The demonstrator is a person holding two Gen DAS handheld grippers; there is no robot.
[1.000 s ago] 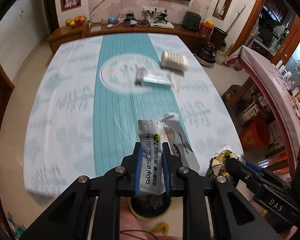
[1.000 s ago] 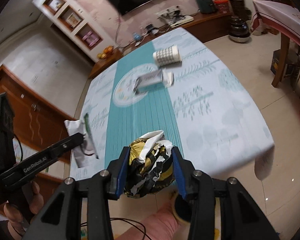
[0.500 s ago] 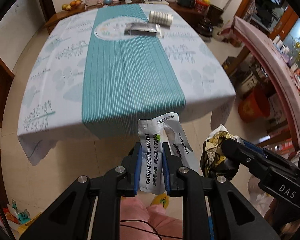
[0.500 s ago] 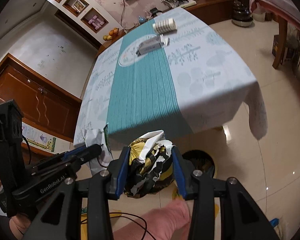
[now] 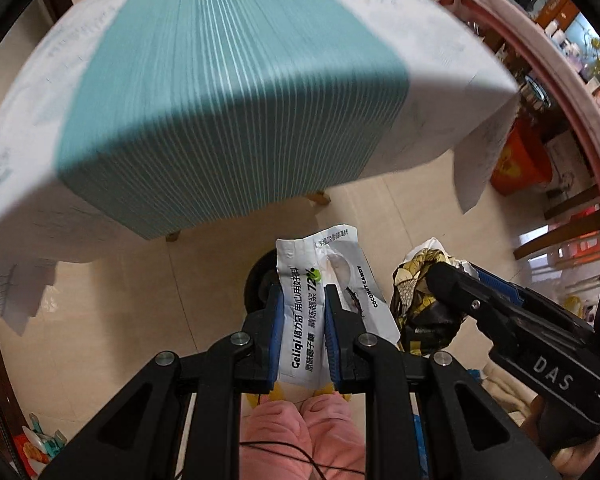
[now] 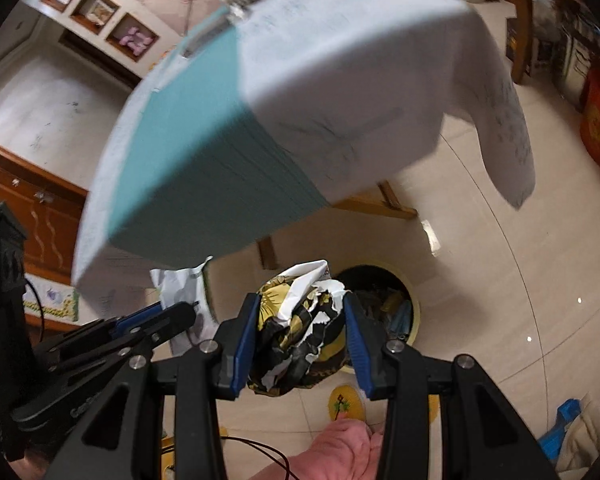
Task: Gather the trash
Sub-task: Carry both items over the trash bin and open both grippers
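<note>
Two grippers, each loaded, both pointing steeply down at the tiled floor in front of the table.

Far left: cloth-covered table (image 5: pixel 228 92), teal striped runner down the middle, white patterned cloth either side, corner hanging off the edge. Blurred in both views.

Left gripper (image 5: pixel 302 304): jaws pinched nearly together on a flat white candy wrapper (image 5: pixel 305 320), black print with a green mark, the words "COCONUT CANDY" along its right side. Wrapper stands up between the blue pads and pokes out past the tips. From the right wrist view the same wrapper (image 6: pixel 184 292) shows as a white sheet at the left gripper's tip, just left of the right gripper.

Behind the wrapper, on the floor: a dark round bin (image 5: pixel 260 280), mostly hidden in the left view. Right wrist view shows it better: trash bin (image 6: pixel 384 308), pale yellow rim, dark liner, some items already inside.

Right gripper (image 6: pixel 300 316): jaws part-way apart, clamped on a crumpled wad of black, yellow and white packaging (image 6: pixel 300 332). Wad sits just left of the bin's mouth in that view.

Bottom edge: pink slippers (image 5: pixel 300 432) of the person.
</note>
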